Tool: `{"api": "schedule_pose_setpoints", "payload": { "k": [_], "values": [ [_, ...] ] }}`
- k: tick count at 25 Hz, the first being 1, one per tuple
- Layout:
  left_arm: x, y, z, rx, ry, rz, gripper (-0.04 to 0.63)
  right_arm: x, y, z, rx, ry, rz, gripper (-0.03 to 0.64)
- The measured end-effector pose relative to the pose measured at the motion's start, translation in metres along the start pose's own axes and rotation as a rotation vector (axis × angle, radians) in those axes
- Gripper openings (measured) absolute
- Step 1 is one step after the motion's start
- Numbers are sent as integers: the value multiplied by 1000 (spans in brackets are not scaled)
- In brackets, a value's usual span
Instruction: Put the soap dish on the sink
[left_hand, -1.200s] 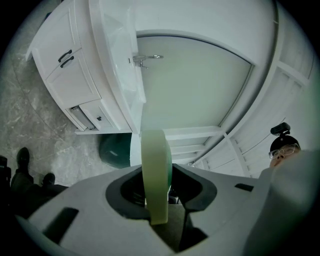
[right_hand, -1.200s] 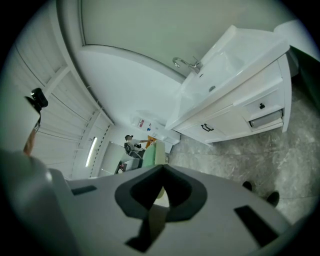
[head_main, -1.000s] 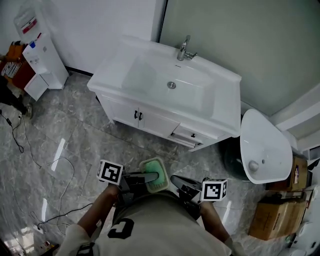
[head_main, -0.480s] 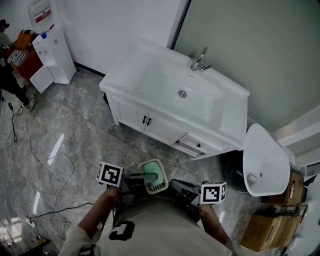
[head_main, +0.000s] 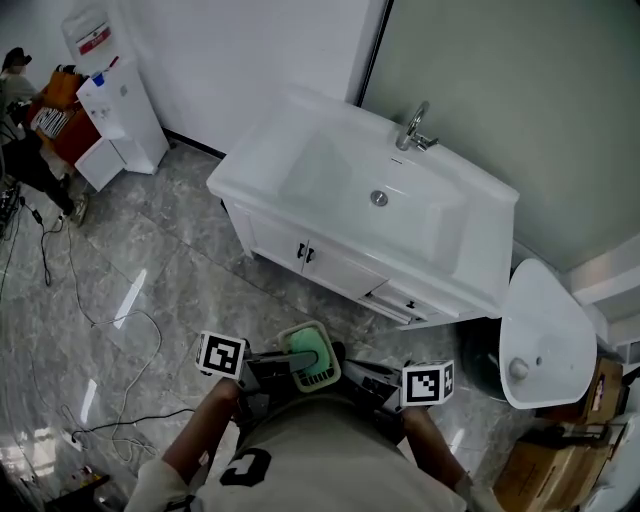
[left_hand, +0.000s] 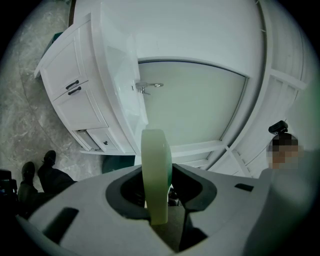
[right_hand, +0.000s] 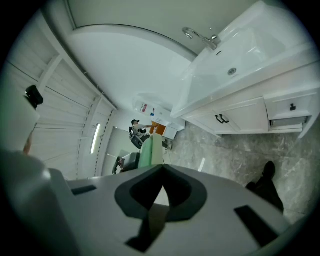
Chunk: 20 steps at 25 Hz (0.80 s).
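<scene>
The left hand-held gripper (head_main: 296, 362) pinches the soap dish (head_main: 314, 347) across its thin profile, and the dish juts forward from the jaws. It is pale green moulded plastic, a rounded rectangle with a raised rim and slots at one end. I judge it light, stiff and rather slick, so a firm grip near the rim suits it. Just to the right, the right hand-held gripper (head_main: 362, 374) has its jaws pressed together on nothing. The glossy white sink (head_main: 250, 165) stands well ahead of both
</scene>
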<state>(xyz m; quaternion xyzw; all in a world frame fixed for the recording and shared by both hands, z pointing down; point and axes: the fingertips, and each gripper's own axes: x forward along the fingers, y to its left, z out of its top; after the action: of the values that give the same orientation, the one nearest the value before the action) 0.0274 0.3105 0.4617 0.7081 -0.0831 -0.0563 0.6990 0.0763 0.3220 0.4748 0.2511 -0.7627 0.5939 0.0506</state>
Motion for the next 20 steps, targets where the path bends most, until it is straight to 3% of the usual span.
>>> {"api": "schedule_pose_setpoints", "payload": {
  "k": [9, 20],
  "values": [
    [45, -1, 28, 9, 31, 23, 146, -22, -28, 41, 87, -57, 35, 9],
    [102, -9, 63, 55, 48, 108, 146, -52, -52, 106, 110, -106, 102, 9]
  ]
}}
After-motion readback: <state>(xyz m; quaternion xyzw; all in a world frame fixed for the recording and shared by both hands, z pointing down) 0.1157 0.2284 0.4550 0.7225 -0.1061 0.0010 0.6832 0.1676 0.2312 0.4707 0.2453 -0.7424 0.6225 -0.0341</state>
